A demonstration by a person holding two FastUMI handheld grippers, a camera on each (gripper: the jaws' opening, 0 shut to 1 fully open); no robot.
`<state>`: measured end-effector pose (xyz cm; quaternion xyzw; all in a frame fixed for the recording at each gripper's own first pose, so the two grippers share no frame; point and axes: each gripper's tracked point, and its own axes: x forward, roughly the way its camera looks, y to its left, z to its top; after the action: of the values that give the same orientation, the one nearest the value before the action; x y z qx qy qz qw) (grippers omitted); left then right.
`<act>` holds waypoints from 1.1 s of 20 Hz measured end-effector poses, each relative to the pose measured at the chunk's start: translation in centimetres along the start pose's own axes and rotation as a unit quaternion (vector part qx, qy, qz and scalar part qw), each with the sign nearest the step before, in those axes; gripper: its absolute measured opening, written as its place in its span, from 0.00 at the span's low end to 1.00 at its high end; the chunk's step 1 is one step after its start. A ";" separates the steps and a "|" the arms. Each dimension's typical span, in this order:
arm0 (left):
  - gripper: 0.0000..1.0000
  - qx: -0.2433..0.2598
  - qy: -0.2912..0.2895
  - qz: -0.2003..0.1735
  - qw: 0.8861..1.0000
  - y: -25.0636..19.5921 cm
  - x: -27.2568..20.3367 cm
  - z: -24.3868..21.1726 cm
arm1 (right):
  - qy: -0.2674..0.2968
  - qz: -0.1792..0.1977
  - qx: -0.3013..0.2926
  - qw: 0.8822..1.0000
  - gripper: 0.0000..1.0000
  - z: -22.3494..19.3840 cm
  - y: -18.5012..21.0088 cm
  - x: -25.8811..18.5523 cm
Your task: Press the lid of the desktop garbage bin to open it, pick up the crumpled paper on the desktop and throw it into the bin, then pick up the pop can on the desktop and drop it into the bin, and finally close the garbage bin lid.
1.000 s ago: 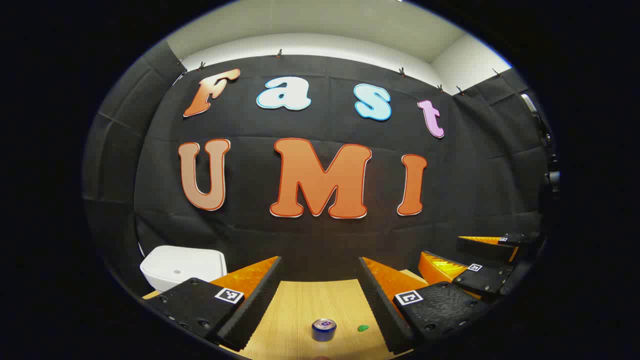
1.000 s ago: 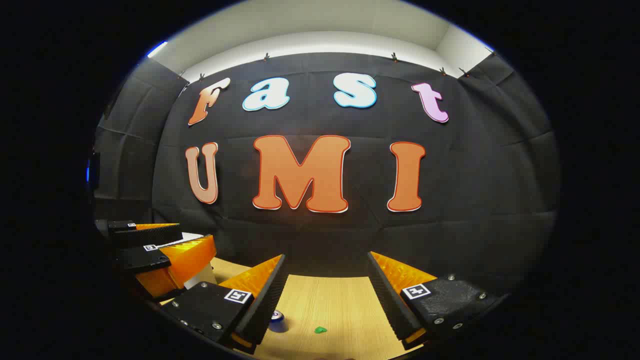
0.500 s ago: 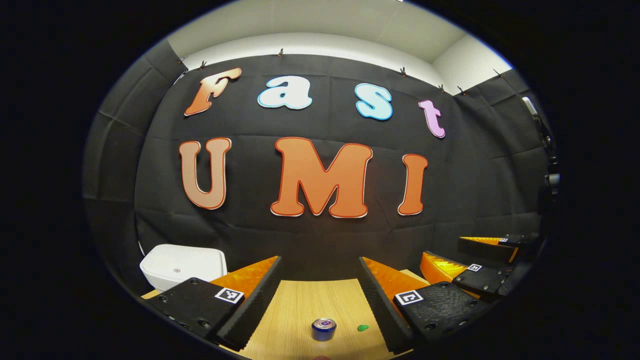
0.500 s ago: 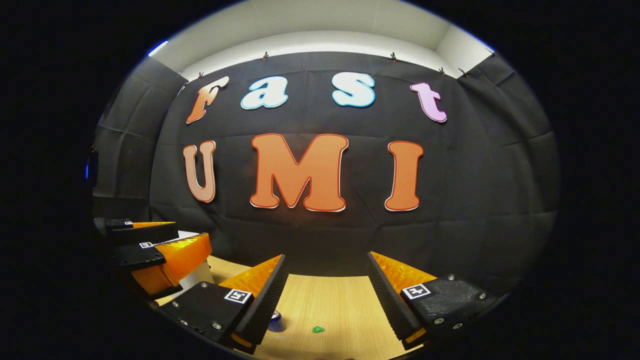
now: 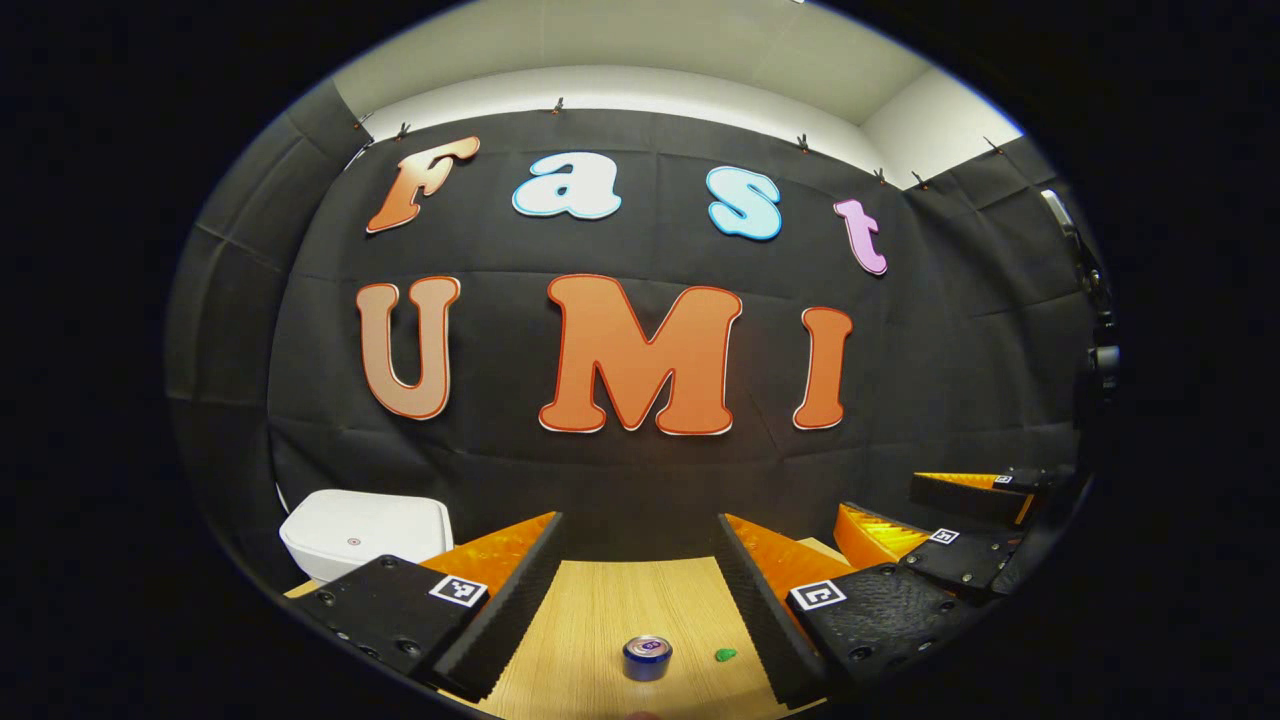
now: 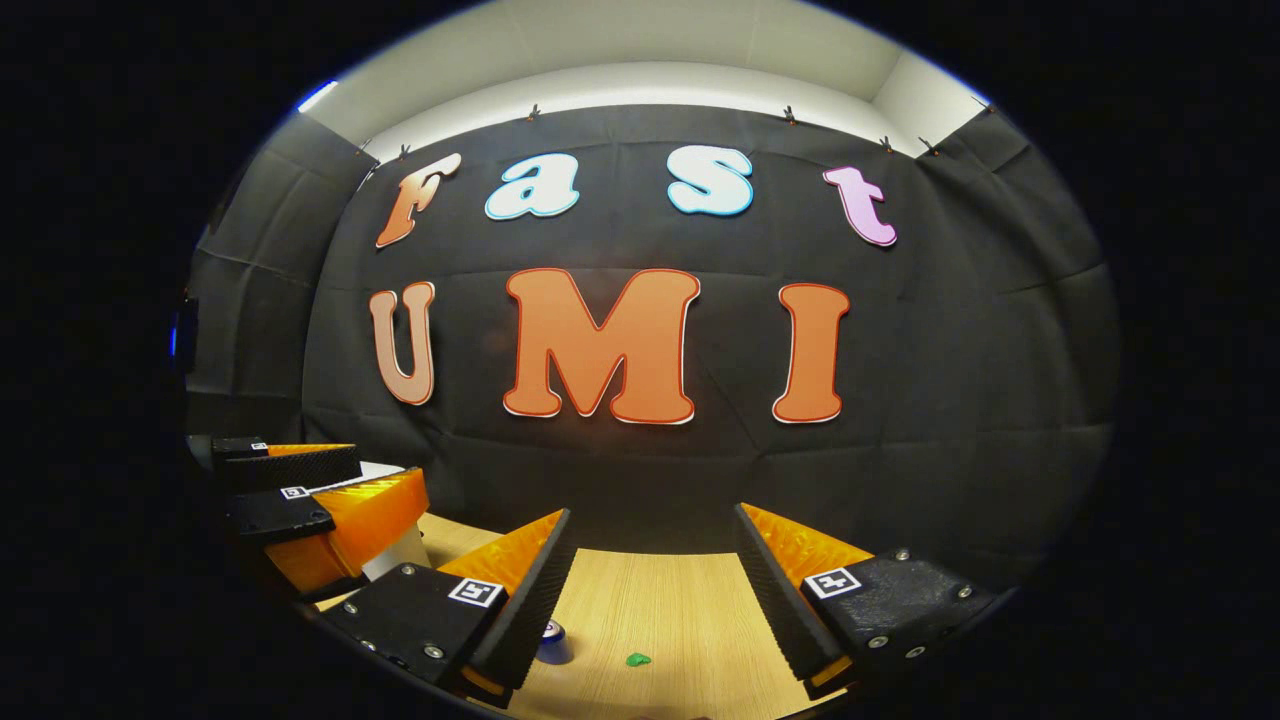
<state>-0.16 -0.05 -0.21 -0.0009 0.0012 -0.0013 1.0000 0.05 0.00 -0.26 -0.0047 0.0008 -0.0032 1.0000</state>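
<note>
Wooden worktop (image 5: 610,610) carries the white bin (image 5: 360,535), lid down, at its far left corner. Both grippers hover with fingers wide and empty; the left gripper (image 5: 640,570) is nearer it. Pop can (image 5: 647,658) stands upright below.

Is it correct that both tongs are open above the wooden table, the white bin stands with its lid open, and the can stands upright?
Not quite: the lid of the white bin is closed, flat on top, as the left gripper view shows. The rest holds: the left tongs and right tongs are open above the wooden table, and the can stands upright.
</note>
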 end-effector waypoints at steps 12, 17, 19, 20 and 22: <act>0.94 0.007 -0.004 0.005 1.000 0.6 0.0 0.3 | 0.003 0.000 -0.002 1.000 0.93 -0.1 0.3 0.3; 0.94 0.008 -0.002 0.011 1.000 1.3 -0.2 0.2 | 0.007 0.006 -0.003 1.000 0.93 -0.4 1.0 0.6; 0.94 0.008 -0.002 0.014 1.000 1.8 -0.3 0.0 | 0.007 0.007 -0.002 1.000 0.93 -0.4 1.2 0.7; 0.94 0.008 -0.002 0.015 1.000 1.9 -0.2 0.1 | 0.008 0.008 -0.002 1.000 0.94 -0.4 1.4 0.8; 0.94 0.010 -0.001 0.016 1.000 2.2 -0.1 0.1 | 0.010 0.010 -0.001 1.000 0.93 -0.6 1.7 0.9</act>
<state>-0.30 2.11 -0.11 0.0090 -0.0001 0.0151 0.9998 1.00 1.67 -0.88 -0.0059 0.0112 0.0073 0.9999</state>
